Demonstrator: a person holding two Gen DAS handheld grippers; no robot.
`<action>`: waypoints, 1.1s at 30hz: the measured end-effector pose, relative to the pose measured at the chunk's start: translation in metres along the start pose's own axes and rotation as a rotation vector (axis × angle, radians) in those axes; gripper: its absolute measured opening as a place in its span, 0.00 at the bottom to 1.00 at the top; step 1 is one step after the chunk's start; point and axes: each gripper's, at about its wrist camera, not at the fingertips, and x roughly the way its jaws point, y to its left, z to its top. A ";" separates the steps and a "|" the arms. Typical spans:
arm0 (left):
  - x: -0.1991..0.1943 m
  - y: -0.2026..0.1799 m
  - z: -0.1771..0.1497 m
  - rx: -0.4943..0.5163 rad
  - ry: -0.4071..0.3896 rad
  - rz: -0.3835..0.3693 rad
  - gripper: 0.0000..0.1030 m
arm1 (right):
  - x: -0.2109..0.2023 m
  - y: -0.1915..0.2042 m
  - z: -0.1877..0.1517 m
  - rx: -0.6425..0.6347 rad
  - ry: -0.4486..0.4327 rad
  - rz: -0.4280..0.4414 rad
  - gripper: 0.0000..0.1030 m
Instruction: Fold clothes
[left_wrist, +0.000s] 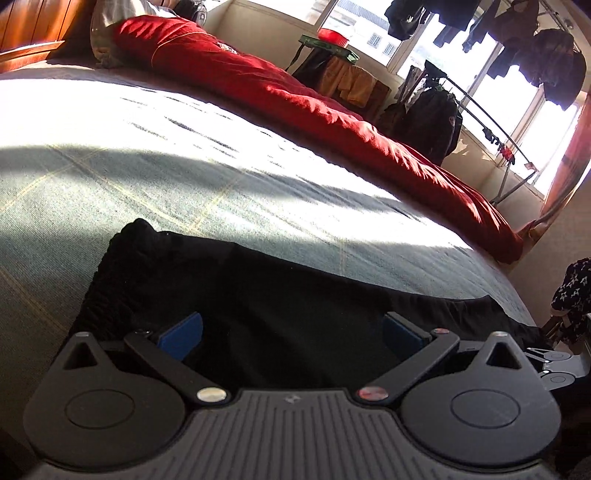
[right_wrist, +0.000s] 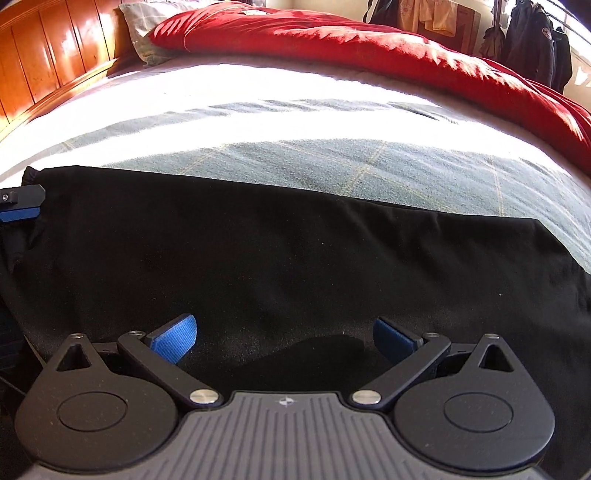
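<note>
Sunlit bedroom, with a grey-green checked bedspread (right_wrist: 332, 162) covering the bed, and right at the near edge a black garment (right_wrist: 295, 258) lies spread flat on it, one end bunched up and gathered on the left in the left wrist view. Both the left gripper (left_wrist: 291, 332) and the right gripper (right_wrist: 284, 336) sit low over the black cloth with their blue-padded fingers (right_wrist: 173, 341) spread wide and nothing pinched between them, though they might be brushing the fabric, hard to tell with everything so dark. Further back a red duvet (left_wrist: 295, 96) is heaped along the far side, then a wooden headboard (right_wrist: 44, 55) and clothes hanging on a rack (left_wrist: 491, 114) by the bright windows.
</note>
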 end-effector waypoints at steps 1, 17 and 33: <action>-0.003 0.002 -0.001 -0.007 -0.004 0.001 1.00 | 0.002 0.002 0.002 -0.007 0.004 0.010 1.00; -0.038 0.025 -0.024 -0.088 -0.032 0.034 0.99 | 0.023 0.036 0.018 -0.135 0.065 0.079 1.00; -0.069 0.056 -0.032 -0.295 -0.114 0.014 1.00 | 0.026 0.047 0.022 -0.194 0.084 0.120 1.00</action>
